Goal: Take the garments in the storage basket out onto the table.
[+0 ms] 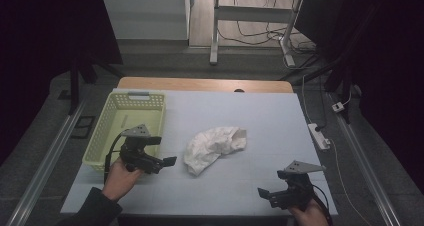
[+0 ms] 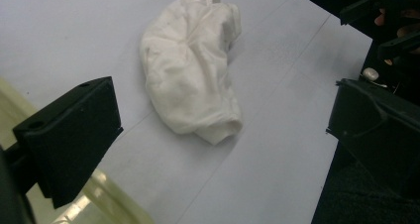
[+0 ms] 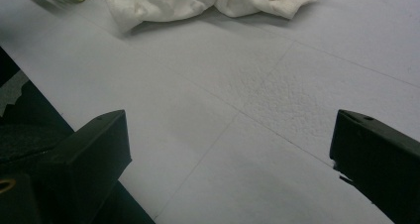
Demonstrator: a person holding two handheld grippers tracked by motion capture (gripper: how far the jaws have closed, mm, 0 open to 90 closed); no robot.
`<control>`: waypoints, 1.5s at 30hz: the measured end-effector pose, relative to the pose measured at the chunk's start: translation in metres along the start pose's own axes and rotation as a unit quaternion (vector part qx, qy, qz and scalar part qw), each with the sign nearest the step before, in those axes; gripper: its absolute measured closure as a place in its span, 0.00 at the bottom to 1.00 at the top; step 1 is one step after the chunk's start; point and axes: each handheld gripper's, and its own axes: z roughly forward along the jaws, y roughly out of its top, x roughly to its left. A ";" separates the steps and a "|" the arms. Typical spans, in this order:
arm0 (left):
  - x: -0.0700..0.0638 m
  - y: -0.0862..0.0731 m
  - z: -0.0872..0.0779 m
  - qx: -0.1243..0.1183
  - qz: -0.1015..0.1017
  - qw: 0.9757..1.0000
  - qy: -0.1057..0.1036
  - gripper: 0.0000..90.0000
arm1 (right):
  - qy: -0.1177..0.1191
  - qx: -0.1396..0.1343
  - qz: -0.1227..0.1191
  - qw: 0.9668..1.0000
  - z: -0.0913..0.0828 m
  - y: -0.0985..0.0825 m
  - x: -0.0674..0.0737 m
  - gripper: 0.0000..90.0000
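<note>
White cloth (image 1: 214, 147) lies between both claws, untouched.

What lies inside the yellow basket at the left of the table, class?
In the high view, the yellow basket shows a bare pale floor, with nothing in it. The left tool and its grey plate cover the near right corner, so that part cannot be checked.

Top edge of right gripper view crops the white cloth (image 3: 213, 1).
</note>
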 end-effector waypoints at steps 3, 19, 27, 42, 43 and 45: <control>0.001 -0.005 -0.005 -0.005 -0.005 1.000 0.002 0.00 | 0.000 0.000 0.000 1.000 0.000 0.000 0.000 0.02; 0.007 -0.037 -0.032 -0.015 -0.033 0.999 0.030 0.00 | -0.002 0.003 -0.001 1.000 0.000 0.000 0.000 0.02; 0.008 -0.052 -0.047 -0.021 -0.045 0.998 0.043 0.00 | -0.001 0.003 -0.001 1.000 0.001 0.000 0.001 0.02; 0.009 -0.080 -0.075 -0.032 -0.068 0.995 0.062 0.01 | -0.003 0.006 -0.002 1.000 0.001 0.000 0.001 0.02; 0.009 -0.082 -0.076 -0.031 -0.070 0.995 0.063 0.01 | -0.002 0.007 -0.002 1.000 0.001 0.000 0.001 0.02; 0.009 -0.085 -0.079 -0.032 -0.073 0.995 0.066 0.01 | -0.002 0.007 -0.003 1.000 0.001 0.000 0.001 0.02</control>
